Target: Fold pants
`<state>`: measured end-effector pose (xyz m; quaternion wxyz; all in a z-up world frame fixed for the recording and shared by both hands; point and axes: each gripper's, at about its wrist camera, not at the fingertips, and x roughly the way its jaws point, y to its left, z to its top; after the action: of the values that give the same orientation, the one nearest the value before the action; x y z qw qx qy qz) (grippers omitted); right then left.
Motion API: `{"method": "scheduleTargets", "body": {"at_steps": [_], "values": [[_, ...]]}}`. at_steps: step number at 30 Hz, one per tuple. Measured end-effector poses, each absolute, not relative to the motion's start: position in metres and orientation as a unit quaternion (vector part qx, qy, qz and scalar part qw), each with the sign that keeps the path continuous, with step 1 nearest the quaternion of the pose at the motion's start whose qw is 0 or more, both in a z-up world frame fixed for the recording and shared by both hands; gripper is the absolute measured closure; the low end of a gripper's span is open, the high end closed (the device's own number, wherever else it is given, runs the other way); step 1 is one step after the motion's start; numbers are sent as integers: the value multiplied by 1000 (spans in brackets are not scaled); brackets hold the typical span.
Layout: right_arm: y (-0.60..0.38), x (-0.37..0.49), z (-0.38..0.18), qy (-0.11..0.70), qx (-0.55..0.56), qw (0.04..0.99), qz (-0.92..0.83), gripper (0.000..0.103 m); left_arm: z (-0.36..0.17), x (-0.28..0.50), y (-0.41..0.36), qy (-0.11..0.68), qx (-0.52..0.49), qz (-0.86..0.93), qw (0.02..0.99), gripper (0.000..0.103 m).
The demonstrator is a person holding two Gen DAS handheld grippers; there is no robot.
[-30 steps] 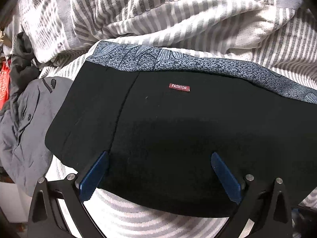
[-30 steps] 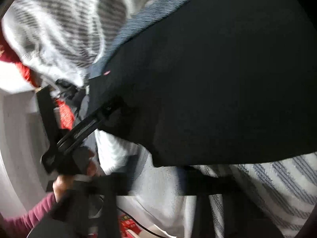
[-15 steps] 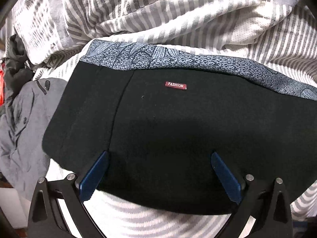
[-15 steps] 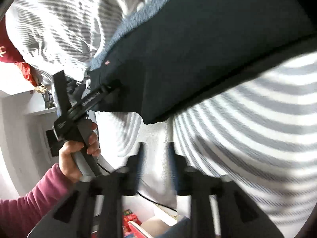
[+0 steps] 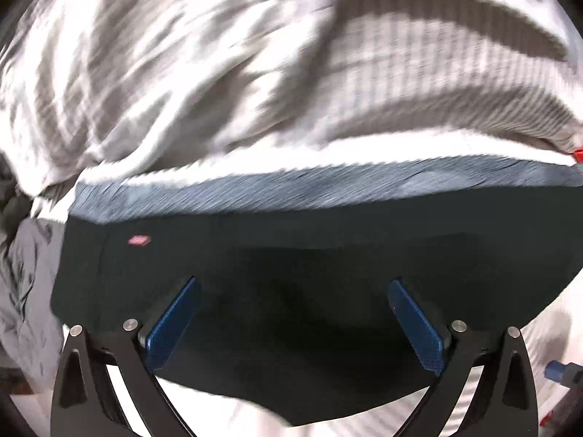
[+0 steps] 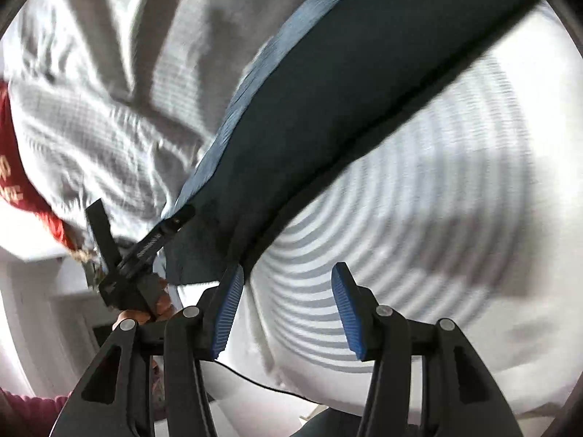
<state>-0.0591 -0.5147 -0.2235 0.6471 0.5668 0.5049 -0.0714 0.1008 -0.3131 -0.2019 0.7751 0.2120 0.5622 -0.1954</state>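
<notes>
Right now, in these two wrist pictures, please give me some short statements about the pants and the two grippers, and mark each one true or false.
1. The left gripper is wide open above the black pants. True.
2. The right gripper is shut on the pants. False: its jaws stand open, with the striped bedding between the fingers.
3. A grey-blue patterned band runs along the far edge of the pants. True.
4. The pants lie on a bare wooden table. False: they lie on the striped bedding.
5. A small red label sits on the pants, left of the left gripper's fingers. True.
</notes>
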Motion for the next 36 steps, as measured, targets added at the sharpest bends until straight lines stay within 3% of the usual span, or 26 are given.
{"method": "scheduleTargets", "body": {"at_steps": [10, 18, 32, 36], "values": [[-630, -119, -212, 389, 597, 678, -183, 48, -210, 52, -409, 569, 211, -224, 763, 0], [-697, -152, -236, 312, 624, 674, -242, 48, -223, 32, -455, 573, 218, -205, 763, 0], [-719, -141, -253, 267, 647, 676, -229, 48, -218, 14, -522, 551, 207, -210, 781, 0], [-727, -131, -255, 266, 648, 679, -219, 47, -239, 17, -546, 553, 226, -189, 780, 0]]}}
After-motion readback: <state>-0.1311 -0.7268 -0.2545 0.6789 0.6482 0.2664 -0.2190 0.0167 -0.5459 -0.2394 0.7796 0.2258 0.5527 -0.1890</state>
